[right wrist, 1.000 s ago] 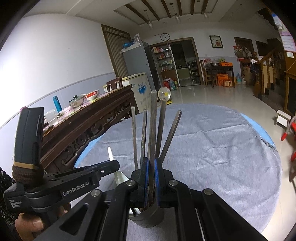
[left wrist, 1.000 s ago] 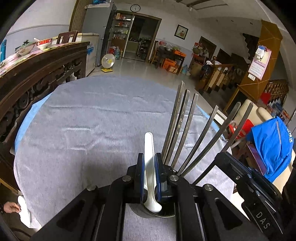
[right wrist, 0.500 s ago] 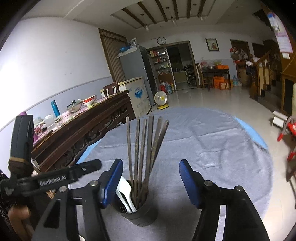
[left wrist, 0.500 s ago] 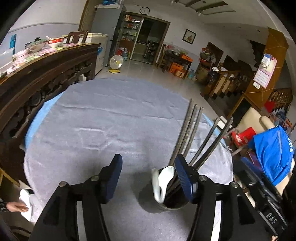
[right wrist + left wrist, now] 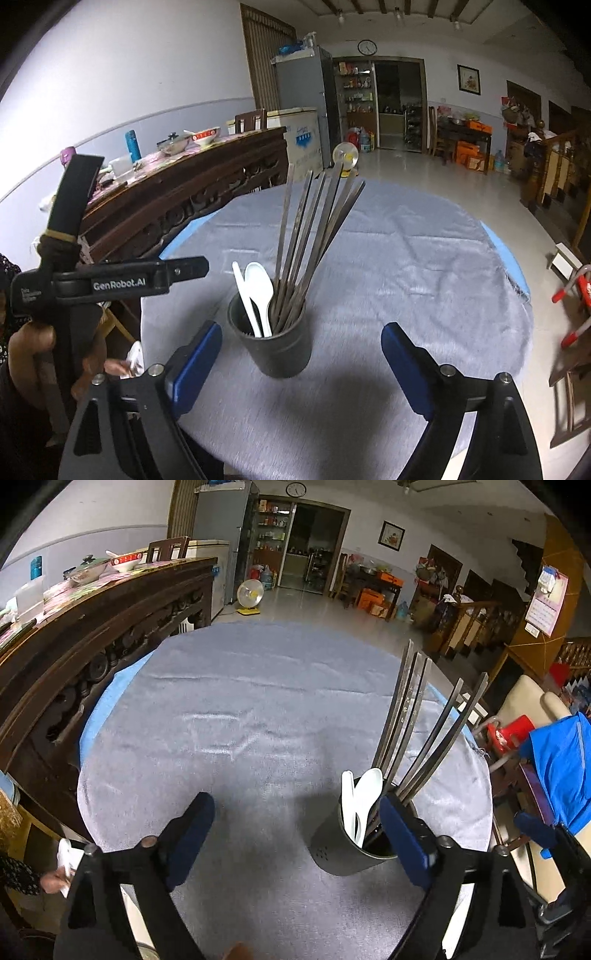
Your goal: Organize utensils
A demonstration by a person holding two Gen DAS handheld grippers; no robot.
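Now, through my left wrist camera, my left gripper (image 5: 297,840) has just been opening and stands wide with nothing between its pads; a second ago it pinched a white spoon. That spoon (image 5: 365,797) stands in the dark cup (image 5: 332,853) on the grey cloth (image 5: 236,716), beside another white one and the metal chopsticks (image 5: 410,716).

From my right wrist camera, my right gripper (image 5: 301,369) has likewise spread apart, letting go of the chopsticks (image 5: 314,236) it clamped before. They lean in the cup (image 5: 280,354), which stands just ahead of the pads, untouched. I judge the sorting done.
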